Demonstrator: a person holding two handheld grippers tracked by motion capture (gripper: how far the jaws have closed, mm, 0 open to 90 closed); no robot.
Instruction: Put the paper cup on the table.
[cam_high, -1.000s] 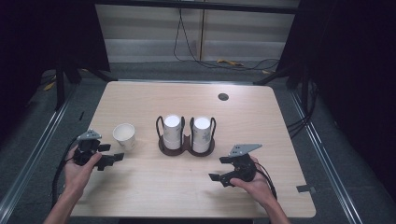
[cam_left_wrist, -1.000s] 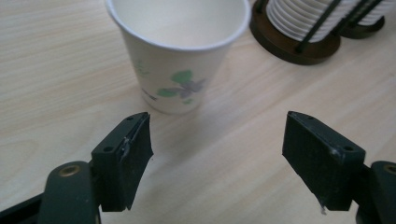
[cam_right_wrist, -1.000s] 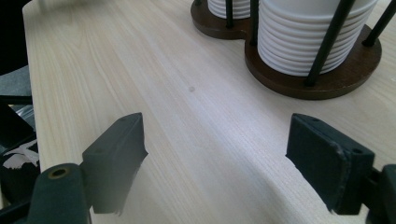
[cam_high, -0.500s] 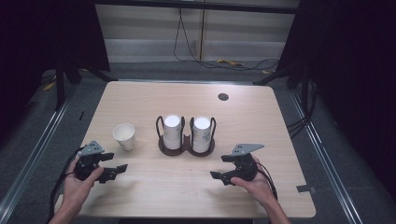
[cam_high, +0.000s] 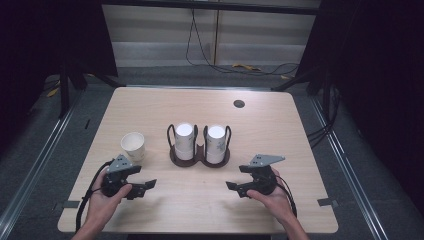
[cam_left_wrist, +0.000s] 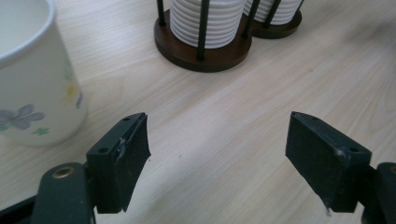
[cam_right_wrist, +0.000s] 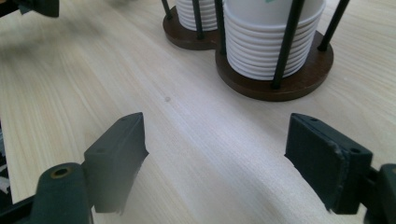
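Both jaws stood wide and empty: the left hand-held gripper (cam_high: 141, 186) lay near the paper cup (cam_high: 133, 145), the right hand-held gripper (cam_high: 235, 186) below the cup holder (cam_high: 200, 158).

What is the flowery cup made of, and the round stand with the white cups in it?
The flowery cup looks like paper: thin rolled rim, matte white wall, printed flowers. The round stand seems to be dark, smooth-finished wood with thin black rods, probably metal. The stacked white cups look like paper too, with ridged rims showing.
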